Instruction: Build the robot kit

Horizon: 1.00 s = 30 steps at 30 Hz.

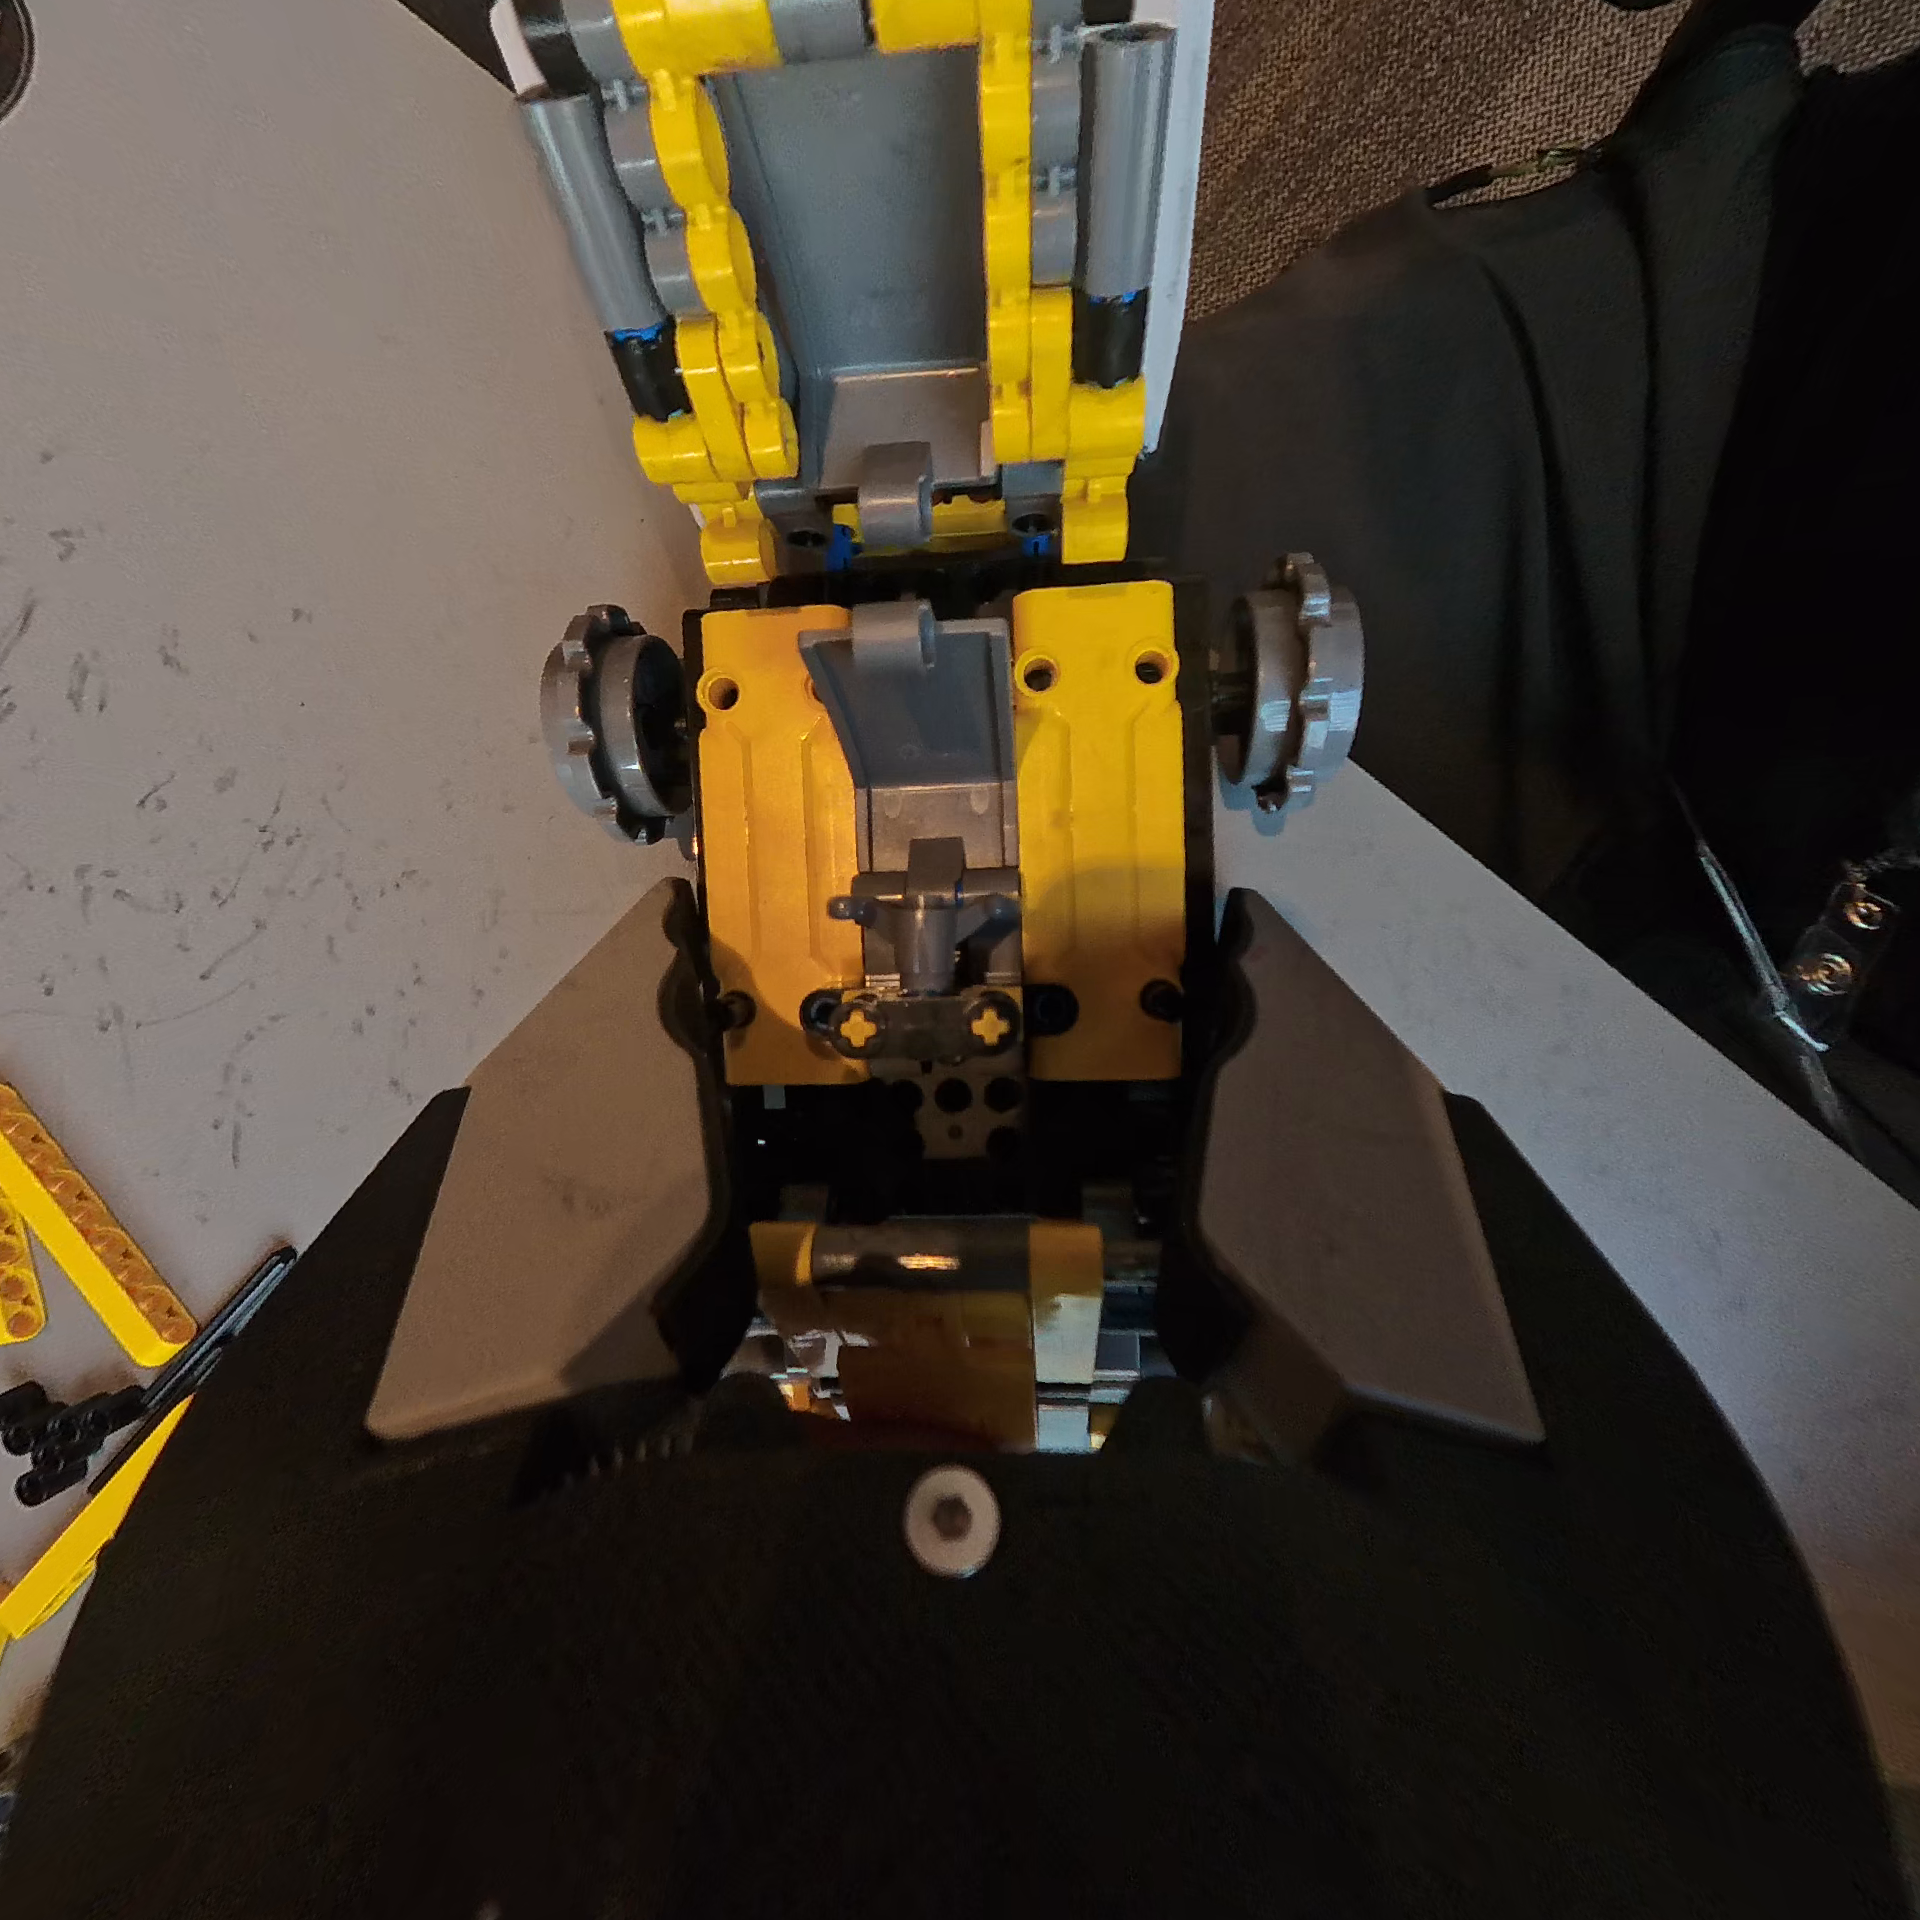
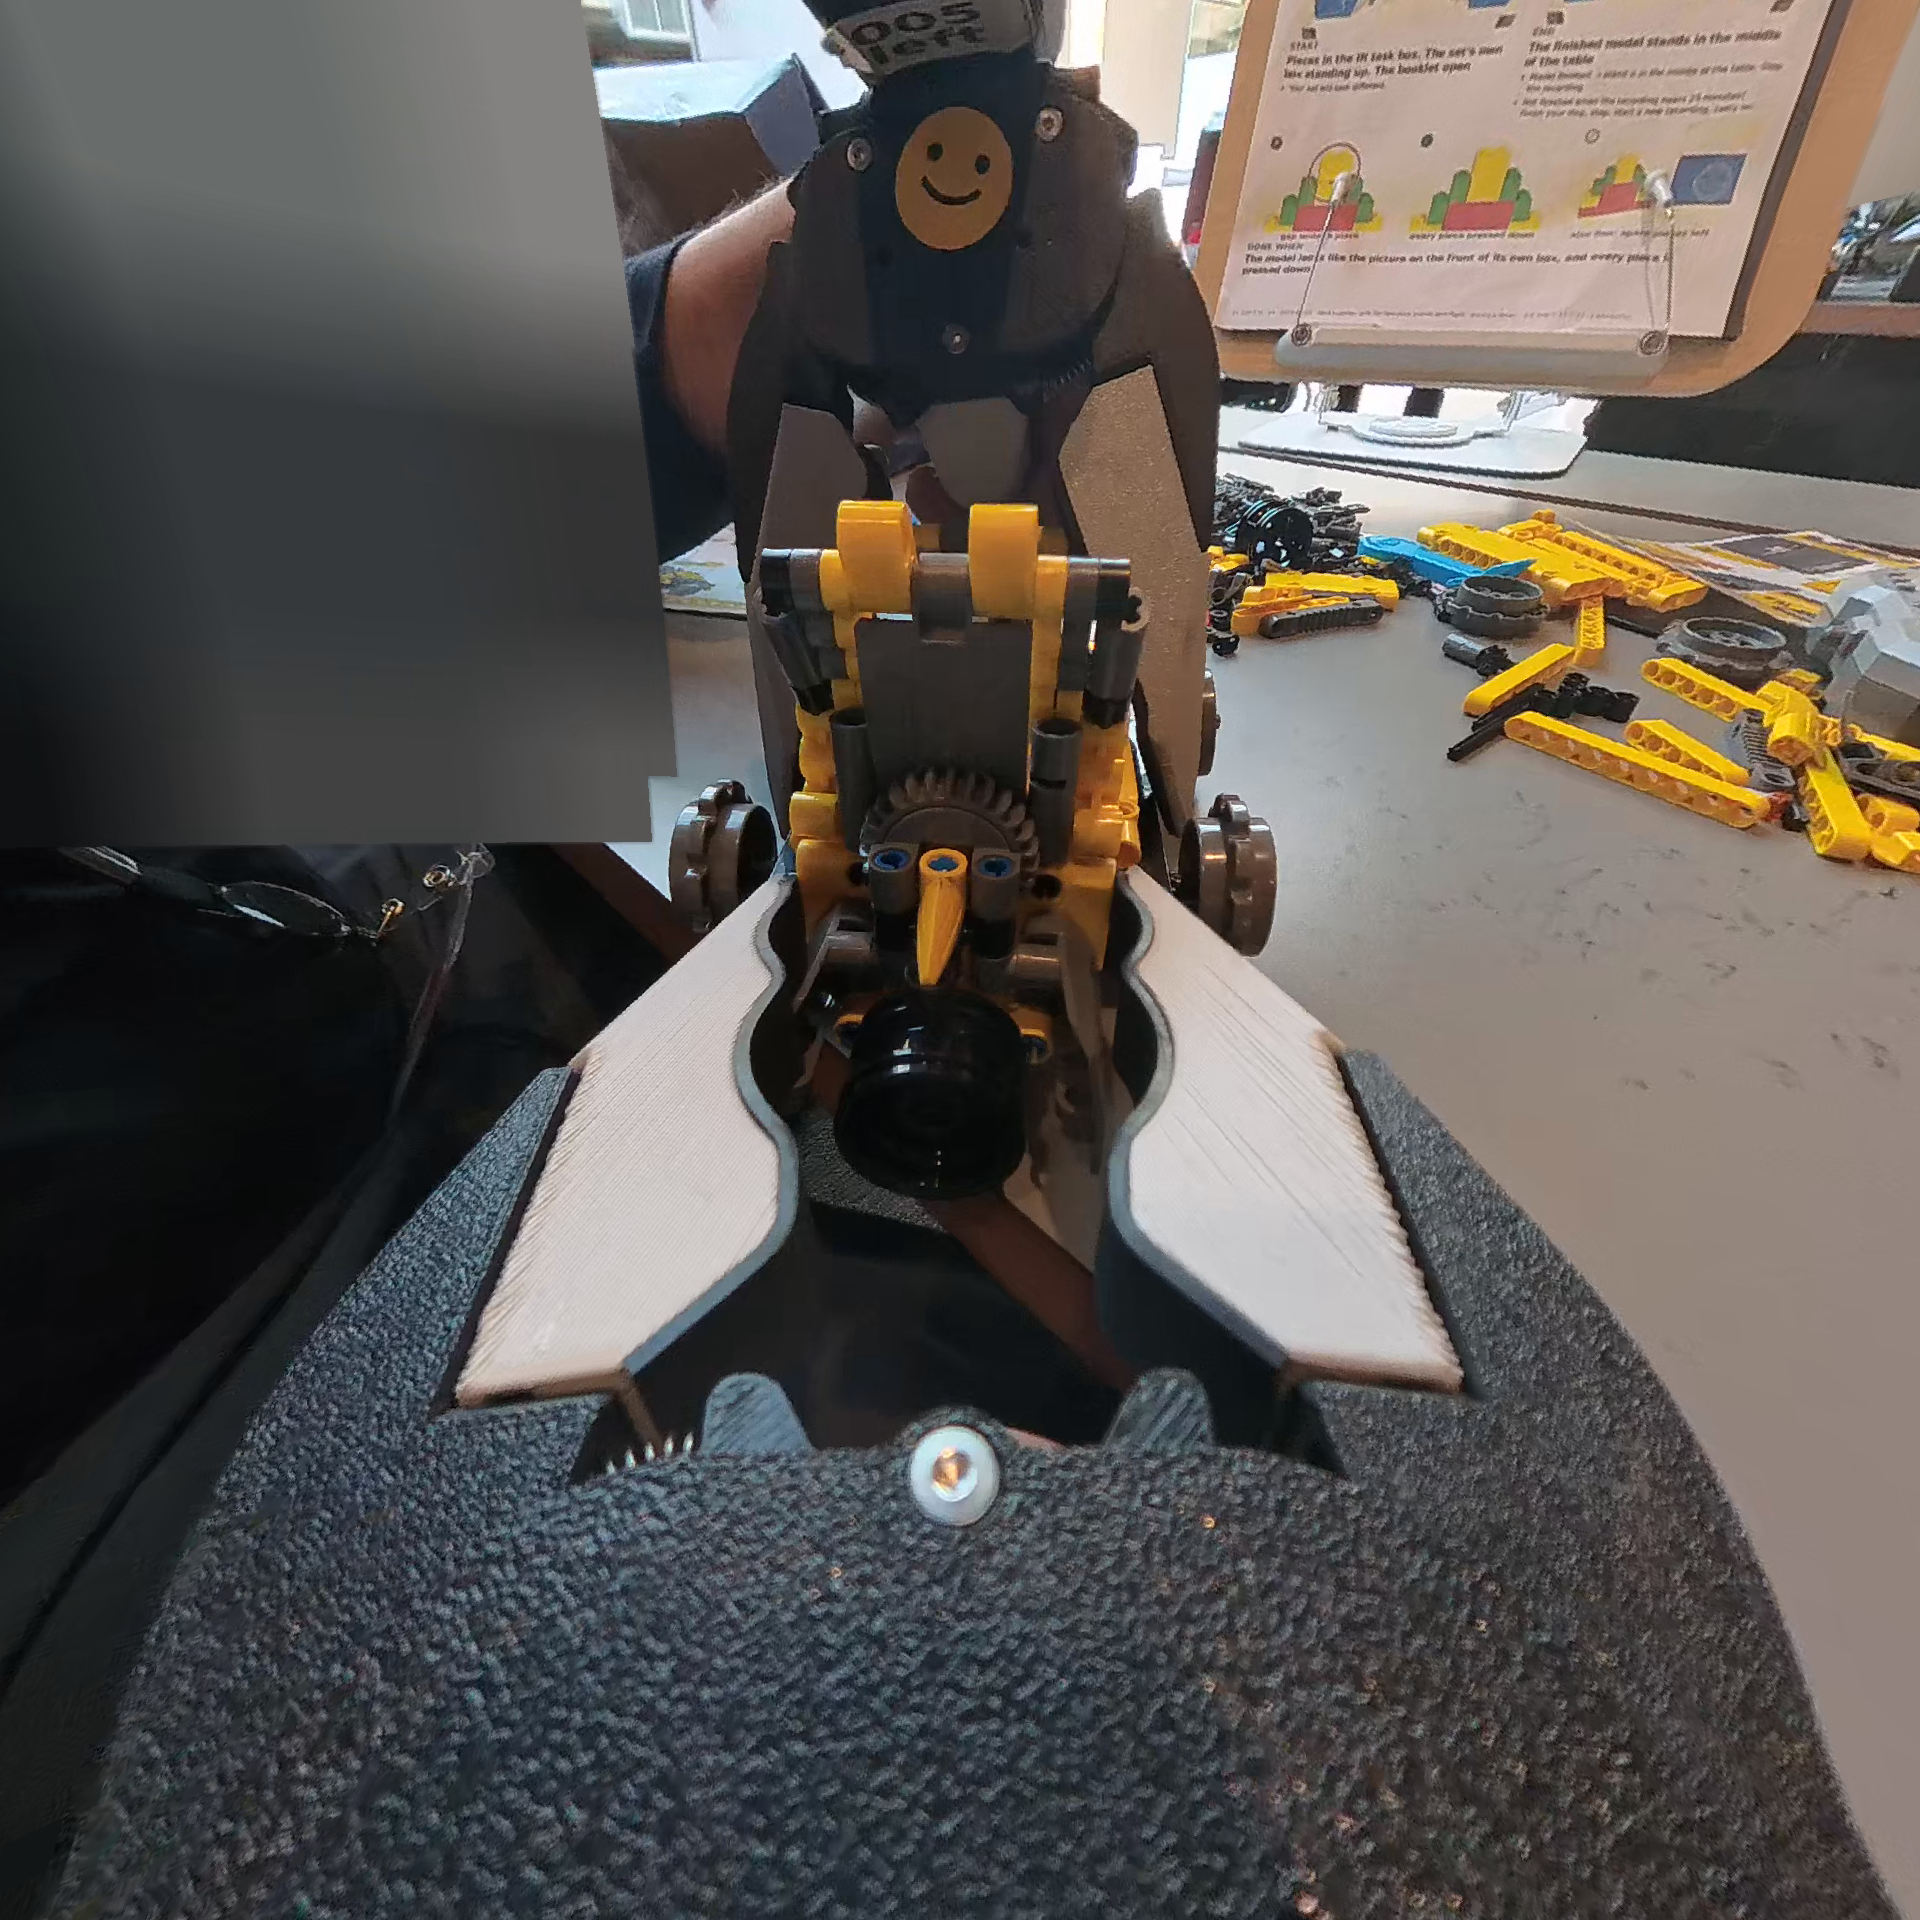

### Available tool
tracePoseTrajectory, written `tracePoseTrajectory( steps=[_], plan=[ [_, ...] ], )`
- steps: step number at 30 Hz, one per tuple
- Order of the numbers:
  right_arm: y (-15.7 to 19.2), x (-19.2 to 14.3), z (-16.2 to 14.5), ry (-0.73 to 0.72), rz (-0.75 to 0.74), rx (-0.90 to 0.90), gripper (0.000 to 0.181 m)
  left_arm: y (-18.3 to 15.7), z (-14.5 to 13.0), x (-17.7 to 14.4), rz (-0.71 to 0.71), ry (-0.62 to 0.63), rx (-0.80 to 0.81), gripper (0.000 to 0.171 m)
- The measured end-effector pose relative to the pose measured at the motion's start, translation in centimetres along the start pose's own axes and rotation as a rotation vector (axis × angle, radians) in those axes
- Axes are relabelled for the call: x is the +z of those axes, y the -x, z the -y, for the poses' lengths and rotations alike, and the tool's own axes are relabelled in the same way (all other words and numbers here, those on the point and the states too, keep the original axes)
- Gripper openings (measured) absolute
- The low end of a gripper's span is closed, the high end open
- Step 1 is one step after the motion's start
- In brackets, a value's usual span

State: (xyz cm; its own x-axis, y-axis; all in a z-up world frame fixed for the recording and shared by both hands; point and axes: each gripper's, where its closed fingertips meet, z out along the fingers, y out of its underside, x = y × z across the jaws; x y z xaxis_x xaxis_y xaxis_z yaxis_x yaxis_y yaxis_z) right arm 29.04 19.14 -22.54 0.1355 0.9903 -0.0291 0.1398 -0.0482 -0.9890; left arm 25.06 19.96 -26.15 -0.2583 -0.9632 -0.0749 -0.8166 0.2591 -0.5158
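A brick-built vehicle model (image 1: 779,831) in yellow, black and grey, with small grey wheels (image 1: 613,717) at its sides, is held above the corner of a white table (image 1: 260,520). My left gripper (image 1: 956,904) is shut on its black body just behind the wheels. In the right wrist view my right gripper (image 2: 951,888) is shut on the other end of the model (image 2: 935,675), its white fingers (image 2: 644,1143) flanking a black wheel hub (image 2: 925,1101) under a grey gear (image 2: 940,805). The left gripper (image 2: 966,748) shows beyond, clamping the model from the far side.
Loose yellow beams (image 2: 1621,748), black pins and grey wheels lie scattered on the table (image 2: 1455,987) to the right. An instruction sheet on a stand (image 2: 1496,166) is at the back. More yellow beams (image 1: 94,1236) and black pins (image 1: 62,1439) lie at left. Dark cloth (image 1: 1558,520) lies beyond the table edge.
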Motion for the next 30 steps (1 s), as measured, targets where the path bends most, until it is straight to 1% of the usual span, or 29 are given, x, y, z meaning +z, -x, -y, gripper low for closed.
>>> tracePoseTrajectory(
  steps=[10, 20, 23, 27, 30],
  plan=[
    [-0.1, 0.1, 0.2, -0.043, -0.034, -0.041, 0.057, -0.1, -0.2, -0.1, 0.0, -0.001, -0.002, 0.096],
    [0.0, 0.1, 0.0, -0.009, -0.031, -0.036, 0.058, -0.6, -1.0, -0.5, 0.002, 0.007, -0.005, 0.096],
    [-0.1, 0.3, 0.0, -0.01, -0.016, -0.032, 0.058, -0.6, -1.2, -0.5, 0.0, 0.005, -0.006, 0.096],
    [0.0, 0.4, 0.1, -0.027, -0.018, -0.06, 0.058, -0.6, -0.8, -0.2, -0.014, -0.027, -0.009, 0.097],
    [-0.1, 0.5, 0.1, -0.033, -0.023, -0.08, 0.057, -0.6, -1.1, -0.4, -0.008, -0.012, -0.012, 0.097]
  ],
)
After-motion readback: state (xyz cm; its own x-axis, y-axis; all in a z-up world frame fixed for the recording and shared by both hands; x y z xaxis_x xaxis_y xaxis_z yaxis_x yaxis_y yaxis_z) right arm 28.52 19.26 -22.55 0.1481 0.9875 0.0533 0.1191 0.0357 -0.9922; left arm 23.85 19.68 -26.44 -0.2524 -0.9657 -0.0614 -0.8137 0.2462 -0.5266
